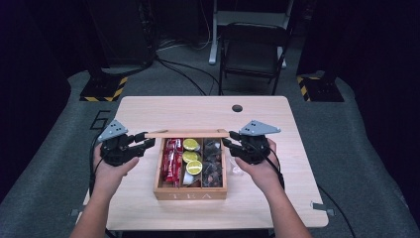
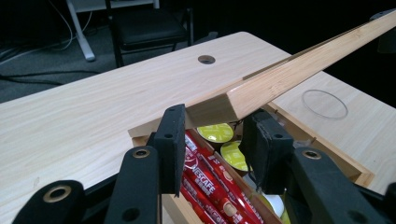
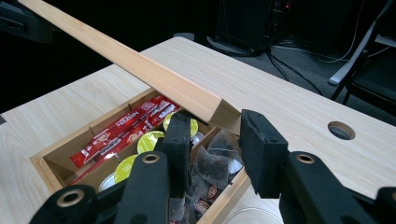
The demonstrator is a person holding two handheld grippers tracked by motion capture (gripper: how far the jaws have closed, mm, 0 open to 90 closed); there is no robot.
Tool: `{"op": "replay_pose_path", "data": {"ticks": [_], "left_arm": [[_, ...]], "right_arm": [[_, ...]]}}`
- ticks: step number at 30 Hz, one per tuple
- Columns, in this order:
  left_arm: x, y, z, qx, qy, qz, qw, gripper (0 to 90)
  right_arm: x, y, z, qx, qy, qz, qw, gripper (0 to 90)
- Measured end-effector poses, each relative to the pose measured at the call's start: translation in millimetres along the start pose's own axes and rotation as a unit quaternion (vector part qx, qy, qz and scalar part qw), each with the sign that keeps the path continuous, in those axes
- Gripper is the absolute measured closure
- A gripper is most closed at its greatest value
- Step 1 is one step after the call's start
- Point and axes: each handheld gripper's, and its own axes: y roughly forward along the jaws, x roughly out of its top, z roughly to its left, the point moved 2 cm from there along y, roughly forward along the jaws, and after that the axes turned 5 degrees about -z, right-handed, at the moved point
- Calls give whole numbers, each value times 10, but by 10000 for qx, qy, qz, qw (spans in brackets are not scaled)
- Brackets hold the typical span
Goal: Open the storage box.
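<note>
Both grippers (fingers clamped) hold lid (image 1: 187, 133)

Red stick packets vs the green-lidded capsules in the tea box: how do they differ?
The red stick packets are long, flat and red with white print, lying lengthwise in the box's left compartment. The green-lidded capsules are round with yellow-green tops, stacked in a row in the middle compartment. Several packets overlap in a pile; the capsules sit one behind another. Both lie inside the wooden tea box, under its raised lid.
</note>
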Motion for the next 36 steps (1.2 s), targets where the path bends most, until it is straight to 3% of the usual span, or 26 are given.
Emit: {"op": "replay_pose_path", "data": {"ticks": [1,6,7,15,23,27,36], "left_arm": [[-12,1,6,-11,-15,-44,10000,602],[-26,-4,-2,-15,-13,-45,10000,601],[-31,-7,-1,-30,-12,-41,10000,601],[-89,45,7,24,-63,-94,9999,593],[-134,103,0,178,89,-79,9998,593],[-140,102,12,120,103,-78,9998,592],[-113,124,45,85,21,-131,9999,590]], "right_arm": [[-7,-4,14,-29,82,-2,10000,640],[-48,-6,20,-44,17,-134,9999,640],[-51,-5,32,-69,108,-150,9998,640],[-75,-6,9,22,94,-163,9998,653],[-117,-12,17,26,64,-172,9998,648],[-128,-7,31,37,139,-222,9996,613],[-196,-17,66,-27,-21,-218,9998,538]]}}
